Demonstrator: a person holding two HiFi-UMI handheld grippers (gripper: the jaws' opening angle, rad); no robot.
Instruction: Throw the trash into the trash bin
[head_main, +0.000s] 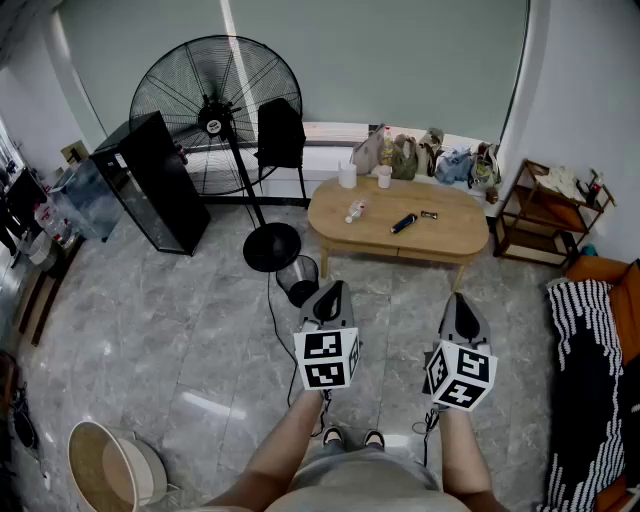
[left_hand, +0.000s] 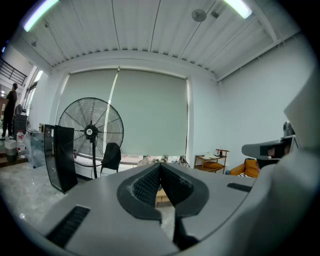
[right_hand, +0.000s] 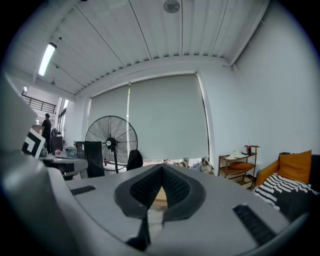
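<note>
Hovering closed: left tongs (head_main: 336, 288), right tongs (head_main: 459, 300)

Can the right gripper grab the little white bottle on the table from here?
Probably not yet: the right gripper is shut and well short of the table, the bottle further still. Only floor lies between.

Left tool (head_main: 334, 290), right tool (head_main: 459, 299) side by side, near level, jaws together, empty.

grey left gripper (head_main: 334, 292) and right gripper (head_main: 458, 300); black ribbed fingers (left_hand: 145, 187); black-and-white marker cubes (head_main: 326, 360); grey shorts (head_main: 365, 480)
</note>
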